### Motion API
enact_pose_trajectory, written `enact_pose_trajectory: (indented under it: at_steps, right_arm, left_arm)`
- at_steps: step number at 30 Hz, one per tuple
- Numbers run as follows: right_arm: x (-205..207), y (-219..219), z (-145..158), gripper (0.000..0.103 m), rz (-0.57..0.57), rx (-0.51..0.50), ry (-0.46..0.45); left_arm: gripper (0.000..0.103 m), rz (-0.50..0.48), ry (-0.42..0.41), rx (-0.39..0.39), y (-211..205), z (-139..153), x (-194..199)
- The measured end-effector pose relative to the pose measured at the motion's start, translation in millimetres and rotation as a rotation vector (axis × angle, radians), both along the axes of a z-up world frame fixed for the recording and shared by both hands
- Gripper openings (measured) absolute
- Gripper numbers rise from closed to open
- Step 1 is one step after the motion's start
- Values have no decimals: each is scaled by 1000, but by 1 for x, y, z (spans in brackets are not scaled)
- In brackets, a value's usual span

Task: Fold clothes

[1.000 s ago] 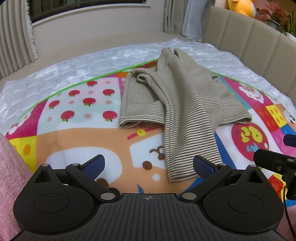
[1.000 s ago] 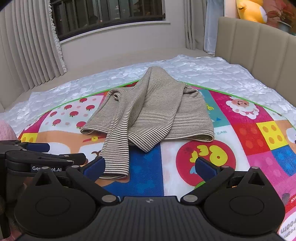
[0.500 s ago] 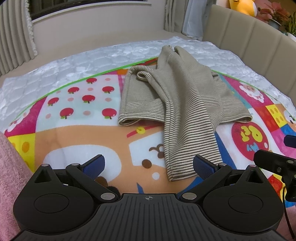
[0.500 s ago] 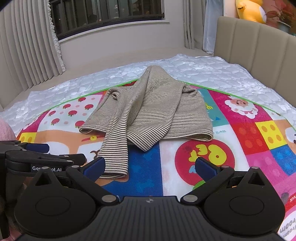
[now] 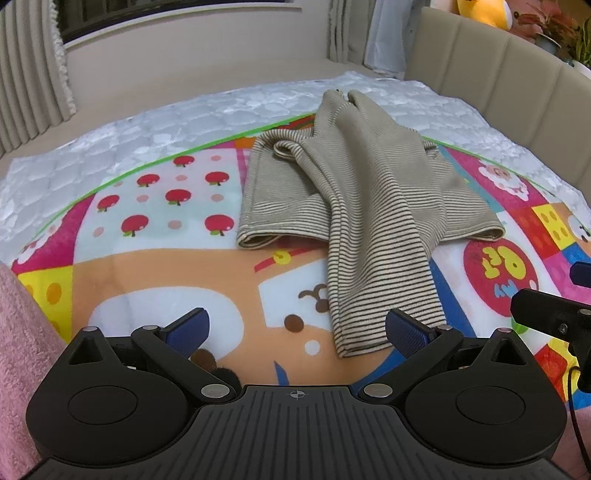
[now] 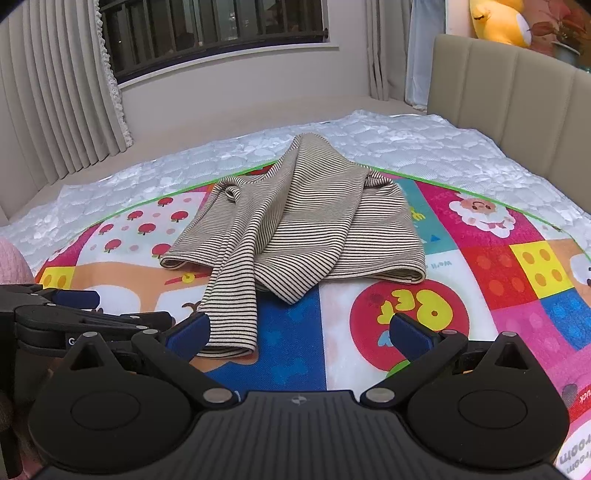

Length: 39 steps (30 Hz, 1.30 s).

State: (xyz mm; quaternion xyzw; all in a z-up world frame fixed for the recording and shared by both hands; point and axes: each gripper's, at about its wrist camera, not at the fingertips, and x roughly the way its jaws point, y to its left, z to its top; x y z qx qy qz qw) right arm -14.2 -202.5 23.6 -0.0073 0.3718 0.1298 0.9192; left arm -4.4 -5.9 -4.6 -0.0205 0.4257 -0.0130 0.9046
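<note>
Both grippers are held low at the near edge of the mat, and nothing is held in either one. On the left gripper [image 5: 295, 326] the two blue fingers are spread wide, and the end of a sleeve is seen between them, not yet pinched. The right gripper [image 6: 299, 328] is spread wide too, with only the mat seen between its fingers.

A striped long-sleeved top [image 6: 295, 229] is laid in the middle of the mat. It is beige with thin dark stripes. It is not neat. The body is bunched up, and its bottom hem is seen as a thick rolled edge on the left and the right. One long sleeve [image 5: 373, 280] is thrown across the front and is stretched toward the grippers, so that its cuff is just beside the left gripper's right finger.

No fold can be called done. It seems the job is only at its start: the top has to be pulled flat first, then the sleeves tucked in, then the body folded over.

Under the top, a bright play mat [image 6: 517, 288] with apples, sheep and numbers is spread. Under that, a white quilted mattress [image 6: 424, 140] is seen. A beige padded headboard [image 6: 517, 85] is stood at the right, and a yellow plush toy [image 6: 498, 18] is set above it. Something pink and fluffy [image 5: 22, 350] is seen at the left edge.
</note>
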Motion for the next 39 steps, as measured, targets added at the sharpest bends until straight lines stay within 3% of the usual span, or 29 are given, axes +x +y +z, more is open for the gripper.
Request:
enact_pose_trajectory:
  at_steps: [30,39]
  right_arm:
    - [3,2,-1,103,5,-6,17]
    - [4,1,7,103,52,52,45]
  left_arm:
    - [103,2,8,-5,1,-2,2]
    - [103,-29,34,-8,-3,3,9]
